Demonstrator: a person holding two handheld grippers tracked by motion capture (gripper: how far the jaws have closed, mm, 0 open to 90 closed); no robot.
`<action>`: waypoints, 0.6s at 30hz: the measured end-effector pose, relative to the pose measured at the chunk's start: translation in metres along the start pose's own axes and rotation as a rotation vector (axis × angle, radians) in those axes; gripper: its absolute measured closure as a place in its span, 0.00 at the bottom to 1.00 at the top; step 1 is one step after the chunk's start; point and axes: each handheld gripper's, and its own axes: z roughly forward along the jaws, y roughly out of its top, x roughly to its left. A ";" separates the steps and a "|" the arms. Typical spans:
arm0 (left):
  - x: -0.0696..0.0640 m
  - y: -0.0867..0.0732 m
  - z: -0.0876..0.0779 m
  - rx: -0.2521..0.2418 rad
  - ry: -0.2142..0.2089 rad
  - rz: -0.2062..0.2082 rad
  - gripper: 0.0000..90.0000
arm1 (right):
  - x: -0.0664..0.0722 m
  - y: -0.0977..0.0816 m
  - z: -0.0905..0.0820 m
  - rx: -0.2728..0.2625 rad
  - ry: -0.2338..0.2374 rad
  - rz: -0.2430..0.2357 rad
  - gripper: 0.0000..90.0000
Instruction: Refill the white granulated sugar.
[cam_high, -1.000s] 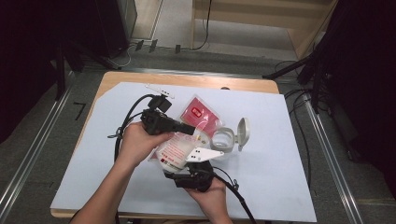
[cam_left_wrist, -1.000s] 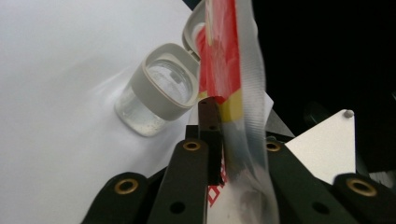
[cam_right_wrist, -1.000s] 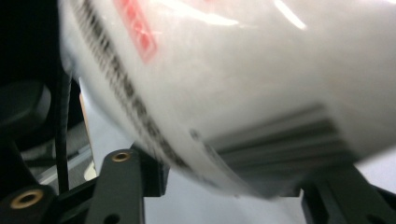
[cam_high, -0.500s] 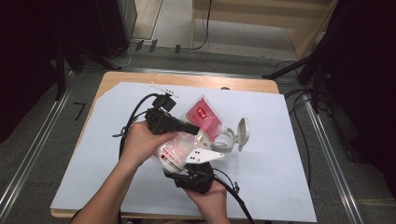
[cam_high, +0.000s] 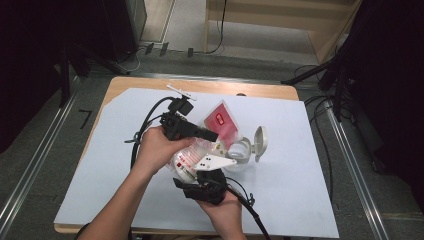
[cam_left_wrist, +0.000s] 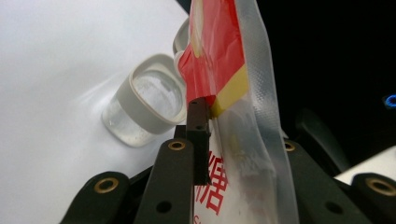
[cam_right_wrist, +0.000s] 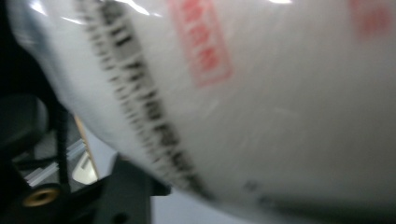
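A clear plastic bag (cam_high: 192, 156) with a red top (cam_high: 222, 120) and red print is held up over the white table cover, between my two grippers. My left gripper (cam_high: 215, 135) reaches in from the left. In the left gripper view the bag (cam_left_wrist: 243, 154) stands between the jaws with one finger (cam_left_wrist: 198, 135) against its side, and the jaws have just been opening a little. My right gripper (cam_high: 202, 172) sits under the bag's lower end and its jaws have also just been opening. In the right gripper view the blurred bag (cam_right_wrist: 257, 93) hides how that grip stands.
A clear jar with a grey rim (cam_high: 240, 150) stands just right of the bag, its hinged lid (cam_high: 260, 141) flipped open; the jar (cam_left_wrist: 147, 100) also appears in the left gripper view. Black cables (cam_high: 145, 125) trail left of my left hand. The white cover (cam_high: 300, 190) lies on a wooden table.
The left gripper and the bag's red top have edged slightly right, toward the jar. The right hand has stayed about where it was.
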 end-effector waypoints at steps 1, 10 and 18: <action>0.000 0.000 0.000 0.000 0.000 0.000 0.87 | 0.000 0.000 0.000 0.000 0.000 0.000 0.65; 0.004 0.000 0.005 0.022 0.010 0.021 0.85 | -0.006 -0.004 -0.005 -0.011 0.063 0.043 0.68; 0.001 0.001 0.005 0.016 -0.013 -0.026 0.79 | -0.004 0.001 -0.006 -0.007 0.061 0.026 0.64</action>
